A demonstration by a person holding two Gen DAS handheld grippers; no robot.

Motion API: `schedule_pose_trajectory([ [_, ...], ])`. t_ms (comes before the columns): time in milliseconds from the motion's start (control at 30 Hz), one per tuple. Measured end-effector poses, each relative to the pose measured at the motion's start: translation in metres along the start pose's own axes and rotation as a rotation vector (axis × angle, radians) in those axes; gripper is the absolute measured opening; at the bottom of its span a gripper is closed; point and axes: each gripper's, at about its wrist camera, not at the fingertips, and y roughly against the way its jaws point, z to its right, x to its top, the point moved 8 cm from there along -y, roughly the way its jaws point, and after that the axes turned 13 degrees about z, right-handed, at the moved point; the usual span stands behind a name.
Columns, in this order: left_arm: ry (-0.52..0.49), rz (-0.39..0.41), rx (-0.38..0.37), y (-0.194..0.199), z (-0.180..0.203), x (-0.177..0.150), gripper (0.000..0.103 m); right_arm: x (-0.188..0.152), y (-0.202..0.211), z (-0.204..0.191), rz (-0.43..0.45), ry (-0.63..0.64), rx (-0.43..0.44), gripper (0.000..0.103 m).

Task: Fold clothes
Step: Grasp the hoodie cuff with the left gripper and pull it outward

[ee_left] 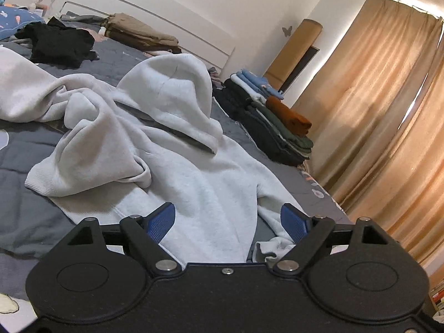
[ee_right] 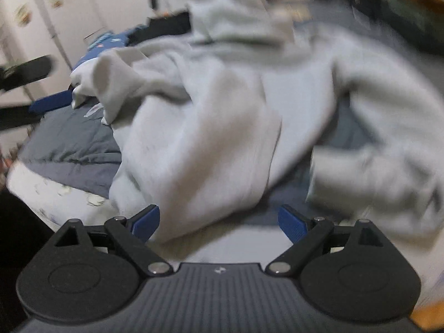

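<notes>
Left wrist view: low over the bed (ee_left: 25, 216), close behind the left gripper (ee_left: 229, 223), facing slightly downward across the pale grey hoodie (ee_left: 177, 144) toward the headboard wall and the curtain (ee_left: 388, 116). Right wrist view: close above the same hoodie (ee_right: 211, 138), behind the right gripper (ee_right: 219, 223), tipped more steeply down, motion-blurred. Shared between both: the hoodie and the grey bedcover; at the right view's left edge, the left gripper (ee_right: 41, 88) seen from outside.
</notes>
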Motion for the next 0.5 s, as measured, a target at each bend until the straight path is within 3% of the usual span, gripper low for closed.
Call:
schedule_pose_trajectory([
  [67, 0.013, 0.010, 0.012, 0.004, -0.004, 0.001, 0.082, -0.004, -0.002, 0.001, -0.015, -0.115, 0.049, 0.092],
  [267, 0.037, 0.030, 0.050, 0.006, -0.015, 0.005, 0.082, -0.014, -0.019, -0.020, -0.082, -0.250, 0.171, 0.092],
  [500, 0.028, 0.027, 0.102, 0.006, -0.023, 0.004, 0.082, -0.022, -0.042, -0.018, -0.109, -0.333, 0.141, 0.090],
])
